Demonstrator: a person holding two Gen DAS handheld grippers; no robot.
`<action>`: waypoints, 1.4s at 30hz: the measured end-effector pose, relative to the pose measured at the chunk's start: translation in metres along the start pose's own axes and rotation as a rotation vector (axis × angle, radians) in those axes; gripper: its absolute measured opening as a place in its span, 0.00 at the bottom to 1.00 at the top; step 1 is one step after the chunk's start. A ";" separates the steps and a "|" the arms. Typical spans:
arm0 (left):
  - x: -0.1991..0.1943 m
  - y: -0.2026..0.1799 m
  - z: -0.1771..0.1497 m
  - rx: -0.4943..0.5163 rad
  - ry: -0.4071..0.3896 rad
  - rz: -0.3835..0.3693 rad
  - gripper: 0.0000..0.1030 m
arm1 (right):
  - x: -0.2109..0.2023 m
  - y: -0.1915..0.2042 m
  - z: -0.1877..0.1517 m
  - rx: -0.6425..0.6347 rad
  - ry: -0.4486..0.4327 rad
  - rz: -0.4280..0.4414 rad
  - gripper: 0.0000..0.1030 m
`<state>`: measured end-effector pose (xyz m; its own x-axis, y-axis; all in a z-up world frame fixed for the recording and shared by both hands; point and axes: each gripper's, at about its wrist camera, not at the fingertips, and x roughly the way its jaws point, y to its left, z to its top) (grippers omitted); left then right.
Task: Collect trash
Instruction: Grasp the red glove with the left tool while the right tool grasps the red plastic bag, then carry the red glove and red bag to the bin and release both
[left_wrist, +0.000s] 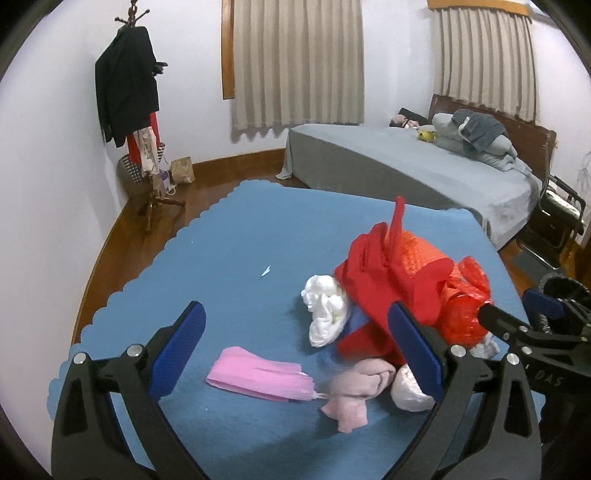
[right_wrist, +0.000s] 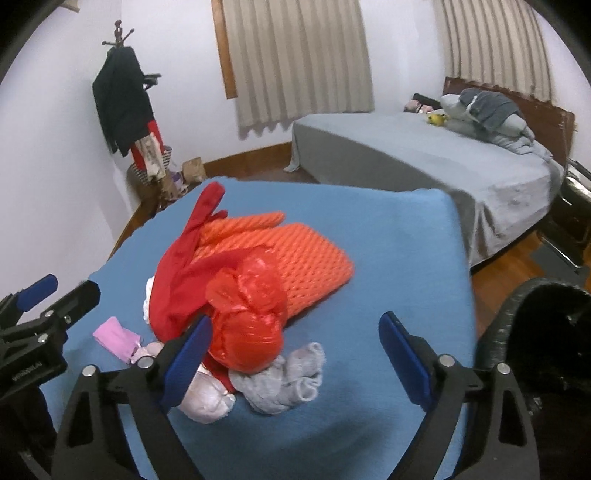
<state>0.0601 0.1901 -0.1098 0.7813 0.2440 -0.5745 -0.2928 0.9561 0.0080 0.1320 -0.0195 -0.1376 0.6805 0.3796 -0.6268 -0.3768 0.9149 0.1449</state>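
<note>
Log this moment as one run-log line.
left hand-held gripper: open, empty | right hand-held gripper: open, empty | red plastic bag: on blue table, ungrasped | phase: approach

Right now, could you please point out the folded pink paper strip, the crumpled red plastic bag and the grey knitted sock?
Folded pink paper strip (left_wrist: 255, 374): left wrist view, middle.
Crumpled red plastic bag (right_wrist: 251, 321): right wrist view, bulging centre.
Grey knitted sock (right_wrist: 280, 380): right wrist view, middle.

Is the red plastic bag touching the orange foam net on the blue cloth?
Touching. In the right wrist view the red plastic bag lies against and partly over the near edge of the orange foam net, with no blue cloth visible between them.
</note>
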 end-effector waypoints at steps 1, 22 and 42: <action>0.002 0.001 0.000 -0.001 0.001 0.000 0.93 | 0.004 0.002 0.000 -0.008 0.007 0.006 0.82; 0.028 -0.045 0.018 0.025 0.002 -0.142 0.80 | -0.010 -0.023 0.018 0.016 0.009 0.147 0.35; 0.044 -0.059 0.022 0.019 0.004 -0.224 0.05 | -0.016 -0.034 0.026 0.023 -0.023 0.148 0.35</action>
<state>0.1240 0.1475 -0.1172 0.8233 0.0245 -0.5671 -0.1017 0.9893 -0.1049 0.1501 -0.0530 -0.1123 0.6331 0.5132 -0.5795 -0.4599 0.8516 0.2518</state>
